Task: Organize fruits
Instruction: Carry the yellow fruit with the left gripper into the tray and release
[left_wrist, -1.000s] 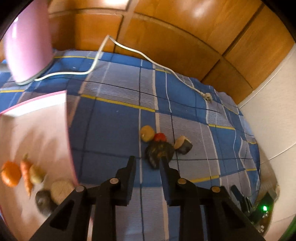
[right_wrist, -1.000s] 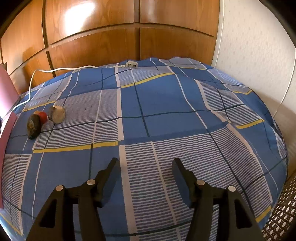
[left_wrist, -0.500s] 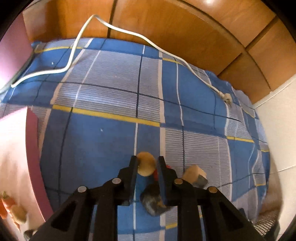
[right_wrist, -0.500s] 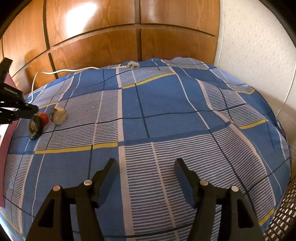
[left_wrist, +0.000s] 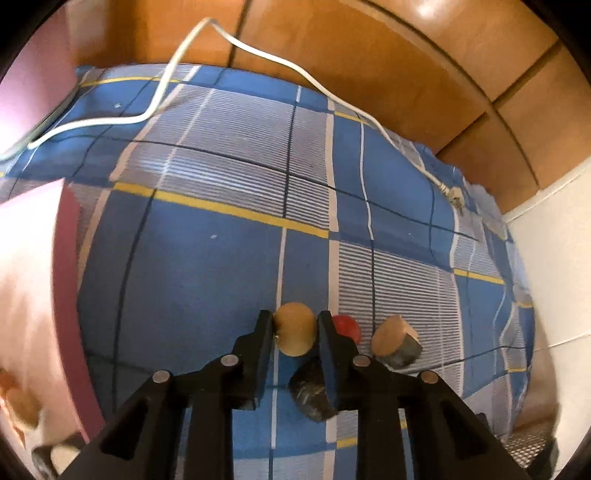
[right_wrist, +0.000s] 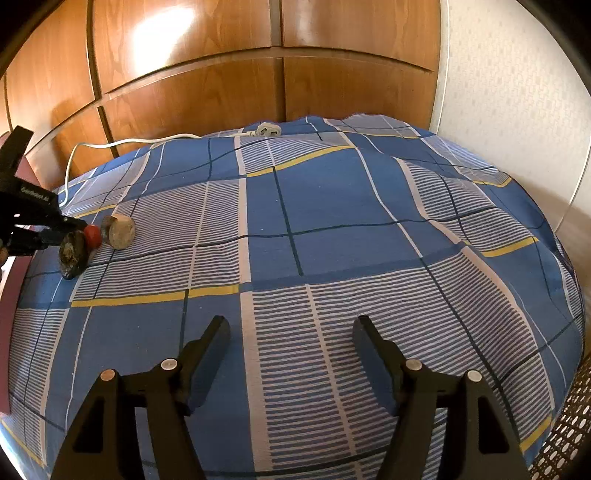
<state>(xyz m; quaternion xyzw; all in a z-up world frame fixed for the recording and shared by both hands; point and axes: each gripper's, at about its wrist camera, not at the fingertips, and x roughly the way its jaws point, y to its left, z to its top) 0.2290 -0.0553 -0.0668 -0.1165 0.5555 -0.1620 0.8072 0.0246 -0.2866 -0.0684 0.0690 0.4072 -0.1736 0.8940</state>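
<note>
Black fingers of my left gripper (left_wrist: 293, 332) clench the tan round fruit (left_wrist: 294, 328) on the blue plaid bedspread (left_wrist: 207, 269); I judge this the pick-up, so next comes a lift toward the pink tray (left_wrist: 29, 280); my right gripper (right_wrist: 290, 332) is opening, empty; beyond lie the red fruit (left_wrist: 347, 326) and cut piece (left_wrist: 395, 341).

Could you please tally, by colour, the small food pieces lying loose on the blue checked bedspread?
Tan: 2, the round piece between the left gripper fingers, and the cut piece with a dark rind.
Red: 1, the small ball.
Dark: 1, the lump.
Total: 4.
</note>
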